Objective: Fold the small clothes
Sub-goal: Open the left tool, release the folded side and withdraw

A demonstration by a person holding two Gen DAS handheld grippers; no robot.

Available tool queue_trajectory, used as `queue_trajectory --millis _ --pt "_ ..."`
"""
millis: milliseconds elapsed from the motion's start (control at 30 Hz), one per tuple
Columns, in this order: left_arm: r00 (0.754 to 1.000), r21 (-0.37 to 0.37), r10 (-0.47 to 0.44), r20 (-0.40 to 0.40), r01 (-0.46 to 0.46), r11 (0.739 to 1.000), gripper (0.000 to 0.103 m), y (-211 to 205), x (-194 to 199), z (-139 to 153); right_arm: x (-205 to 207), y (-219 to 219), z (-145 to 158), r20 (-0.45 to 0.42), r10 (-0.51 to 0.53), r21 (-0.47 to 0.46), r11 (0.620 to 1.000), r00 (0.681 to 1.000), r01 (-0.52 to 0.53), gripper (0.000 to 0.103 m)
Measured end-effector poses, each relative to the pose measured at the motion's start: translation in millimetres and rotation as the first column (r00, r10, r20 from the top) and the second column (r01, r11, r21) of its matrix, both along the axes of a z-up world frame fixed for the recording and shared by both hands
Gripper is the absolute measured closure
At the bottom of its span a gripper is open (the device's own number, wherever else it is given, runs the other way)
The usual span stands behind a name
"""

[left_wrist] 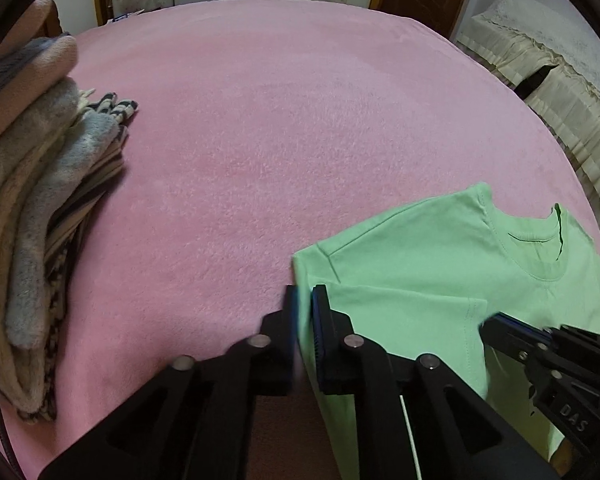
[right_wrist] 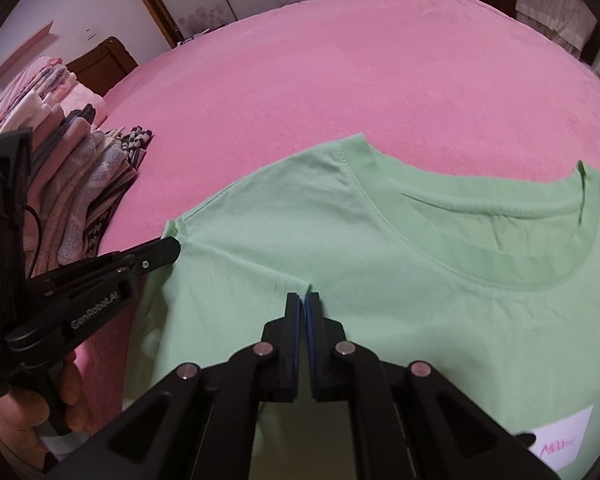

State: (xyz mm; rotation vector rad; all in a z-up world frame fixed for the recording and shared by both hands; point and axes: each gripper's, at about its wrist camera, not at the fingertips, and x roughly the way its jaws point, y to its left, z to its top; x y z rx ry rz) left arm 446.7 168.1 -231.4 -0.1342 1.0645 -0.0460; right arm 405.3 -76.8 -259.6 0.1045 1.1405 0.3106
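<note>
Shirt point(right_wrist: 380, 280) lies flat on bed point(right_wrist: 340, 80), collar away from me, folded stack point(left_wrist: 40, 200) well to the left. My left tool point(left_wrist: 303, 304) pinches the sleeve edge; my right tool point(right_wrist: 303, 308) is clamped on a fabric tuck mid-shoulder (both nearly closed). Risk: uneven lift skews the fold, or thin cotton slips free.

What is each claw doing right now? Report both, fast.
Left claw: shut on the folded edge of the green T-shirt.
Right claw: shut on a pinch of the same shirt's fabric, below the collar.
</note>
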Motion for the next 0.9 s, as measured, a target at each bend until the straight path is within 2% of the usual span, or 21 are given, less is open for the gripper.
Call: queue_trajectory --millis 67,133,200,267,433,533,633,833,900 --pt "1.000 0.042 0.015 -0.005 -0.015 0.999 0.070 -4 -7 8 -11 -5 9 0.013 0.003 0.005 1.000 1.000 -0.003 0.091" --pt "1.000 0.079 0.005 0.012 -0.006 0.997 0.063 -8 -27 20 -32 -9 22 0.053 0.029 0.000 1.000 0.998 -0.029 0.087" --pt "0.999 0.086 -0.033 0.025 0.031 0.996 0.062 -15 -57 30 -54 -12 31 0.082 0.049 -0.007 0.999 0.995 -0.048 0.086" --pt "0.999 0.081 -0.046 0.003 0.045 0.996 0.062 -23 -83 31 -78 -15 37 0.091 0.069 0.013 0.997 0.993 -0.071 0.086" --pt "0.997 -0.026 -0.028 -0.066 0.026 0.999 0.062 -25 -141 23 -123 -15 37 0.061 0.089 0.072 0.993 0.994 -0.094 0.086" --pt "0.999 -0.031 -0.008 -0.050 0.007 0.999 0.063 -28 -168 22 -138 -11 36 0.055 0.103 0.092 0.990 0.993 -0.107 0.086" --pt "0.999 -0.059 0.001 -0.047 -0.003 0.998 0.063 -29 -173 17 -144 -7 35 0.045 0.113 0.101 0.988 0.993 -0.117 0.086" --pt "0.998 -0.189 0.029 -0.047 -0.038 0.981 0.063 -28 -180 14 -144 -9 29 0.003 0.084 0.155 0.984 0.996 -0.083 0.086" --pt "0.999 -0.183 0.029 -0.037 -0.035 0.982 0.069 -29 -181 14 -144 -10 29 0.003 0.082 0.164 0.983 0.997 -0.081 0.086"
